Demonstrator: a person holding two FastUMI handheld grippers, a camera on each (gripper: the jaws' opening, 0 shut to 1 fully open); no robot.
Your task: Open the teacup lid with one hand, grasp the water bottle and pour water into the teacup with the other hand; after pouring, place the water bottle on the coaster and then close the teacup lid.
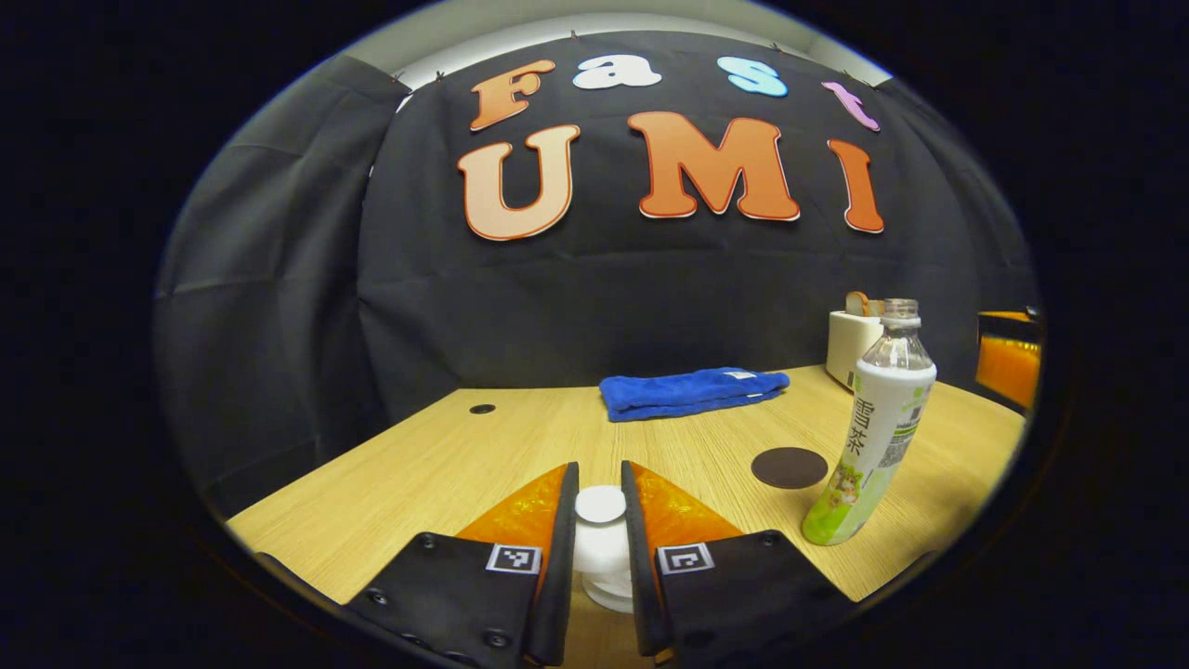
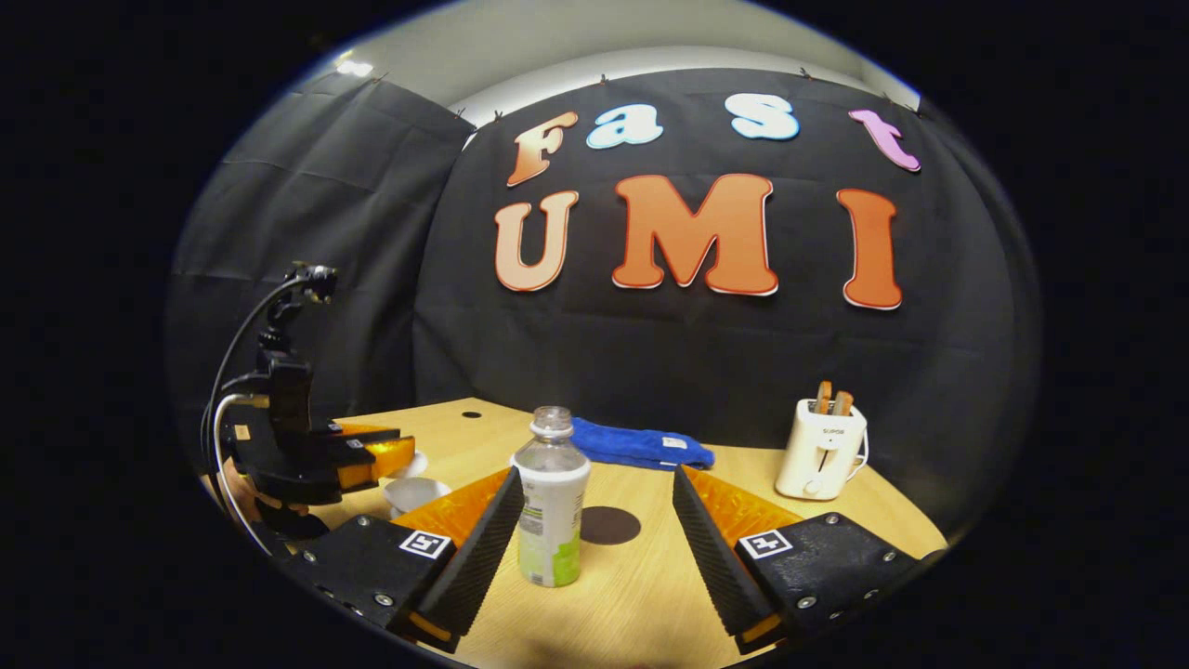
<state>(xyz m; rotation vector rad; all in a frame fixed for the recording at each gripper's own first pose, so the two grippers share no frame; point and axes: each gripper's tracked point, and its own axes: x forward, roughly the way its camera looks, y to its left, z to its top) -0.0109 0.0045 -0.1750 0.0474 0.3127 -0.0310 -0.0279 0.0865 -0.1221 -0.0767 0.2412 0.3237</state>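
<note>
In the left gripper view my left gripper is shut on the white knob of the teacup lid. The right gripper view shows that gripper at the left, held by a hand, with the white teacup just below its fingers. The water bottle, clear, uncapped, with a white and green label, stands upright between the fingers of my open right gripper, nearer its left finger and untouched. The bottle stands right of the dark round coaster, which also lies behind it.
A folded blue towel lies at the back of the wooden table. A white toaster with toast stands at the back right. An orange box sits at the far right edge.
</note>
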